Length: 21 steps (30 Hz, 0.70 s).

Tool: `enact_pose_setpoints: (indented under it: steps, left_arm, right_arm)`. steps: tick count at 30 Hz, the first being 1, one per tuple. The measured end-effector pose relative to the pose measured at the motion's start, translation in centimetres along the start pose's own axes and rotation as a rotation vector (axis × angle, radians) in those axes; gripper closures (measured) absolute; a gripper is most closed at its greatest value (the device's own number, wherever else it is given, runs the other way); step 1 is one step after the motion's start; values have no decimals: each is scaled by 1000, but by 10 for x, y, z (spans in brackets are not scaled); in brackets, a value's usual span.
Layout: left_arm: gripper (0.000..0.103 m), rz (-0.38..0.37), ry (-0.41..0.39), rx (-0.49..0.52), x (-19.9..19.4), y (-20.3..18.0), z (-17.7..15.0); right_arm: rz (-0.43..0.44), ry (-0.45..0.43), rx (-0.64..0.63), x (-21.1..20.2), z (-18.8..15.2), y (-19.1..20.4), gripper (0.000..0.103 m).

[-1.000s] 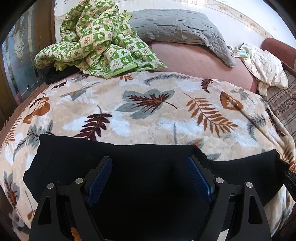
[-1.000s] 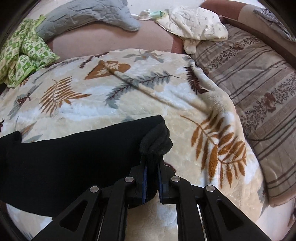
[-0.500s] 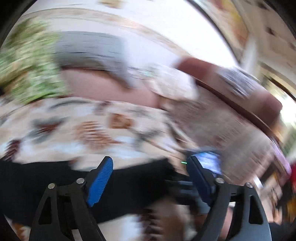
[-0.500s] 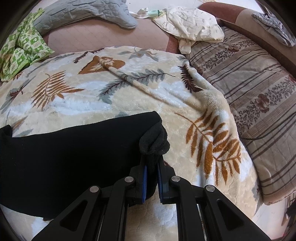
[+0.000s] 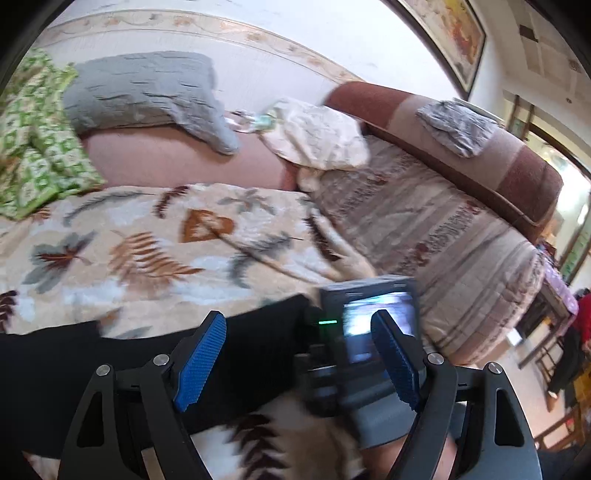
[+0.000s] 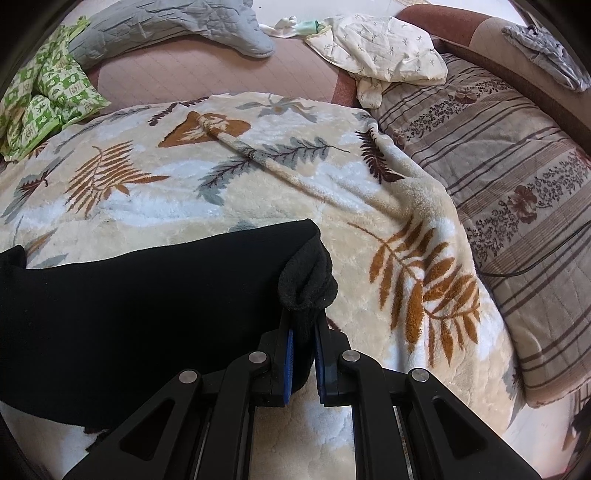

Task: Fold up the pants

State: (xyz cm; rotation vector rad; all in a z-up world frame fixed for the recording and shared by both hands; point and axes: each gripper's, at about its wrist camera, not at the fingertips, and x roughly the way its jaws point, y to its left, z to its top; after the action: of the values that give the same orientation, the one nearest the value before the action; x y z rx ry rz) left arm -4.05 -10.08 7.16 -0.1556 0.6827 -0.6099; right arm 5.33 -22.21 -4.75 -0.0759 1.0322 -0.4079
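One pair of black pants [image 6: 140,295] lies flat on the leaf blanket [image 6: 229,192], on the near side of the bed. Its long way runs left to right across the bed. The right end is bunched up into a little fuzzy lump, and that lump sits between the blue pads [image 6: 289,365] of the right gripper [image 6: 303,363]. The jaws there are almost fully closed and they pinch the cloth tight. The rest of the pants stretches away to the left of those jaws, out to the left edge of the right wrist view.

In the left wrist view the pants [image 5: 129,365] show as a dark band under the left gripper [image 5: 299,365]. Its jaws stand wide and are closing a little. Nothing is pinched between them; the cloth lies below them, not in them. This view is a bit blurry. The left gripper points toward the right end of the pants, where the gray back of the right gripper [image 5: 369,332] sits just beside that end.

So the right gripper has the right end, and the left gripper is free. I think the left end of the pants is the part that needs picking up next. The left gripper is the nearer one for that.

Past the blanket lie a green checked quilt [image 6: 48,96], a gray pillow [image 6: 166,26] and a cream cloth [image 6: 376,48].
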Motion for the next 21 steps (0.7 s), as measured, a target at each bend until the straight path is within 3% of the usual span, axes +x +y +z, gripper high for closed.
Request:
enact_pose_setpoints:
  steps: [2,4,8,11,12,15,17,21]
  left_arm:
    - [23,77,-30,-56,-18,34,1]
    - [23,159,-69,-128,-40,69,1]
    - [23,426,-162,-402,-88,159,-15]
    - [23,515,-220,-587,-105,196,-42]
    - [23,529,-236,-619,-107,201,-51]
    - [23,544,-274,-700,-110,204,-67]
    - [23,585,-304,-684,-114,198,-67]
    - [23,593,-269,-619,-101,186,-64]
  right_arm:
    - [56,-10,18,-2,0,-6,94]
    - [166,-26,67,-4,-2,-21,94]
    - [495,-27,339,11,-14,-88,94]
    - [661,-3,492,28,-26,-117,94]
    - [676,-2,503,30,-27,-118,94]
    - [709,-65,419,14,-22,-101,95]
    - [756,-136,293,-9,-15,-74,95]
    - [861,-211,66,-48,-8,-11,95]
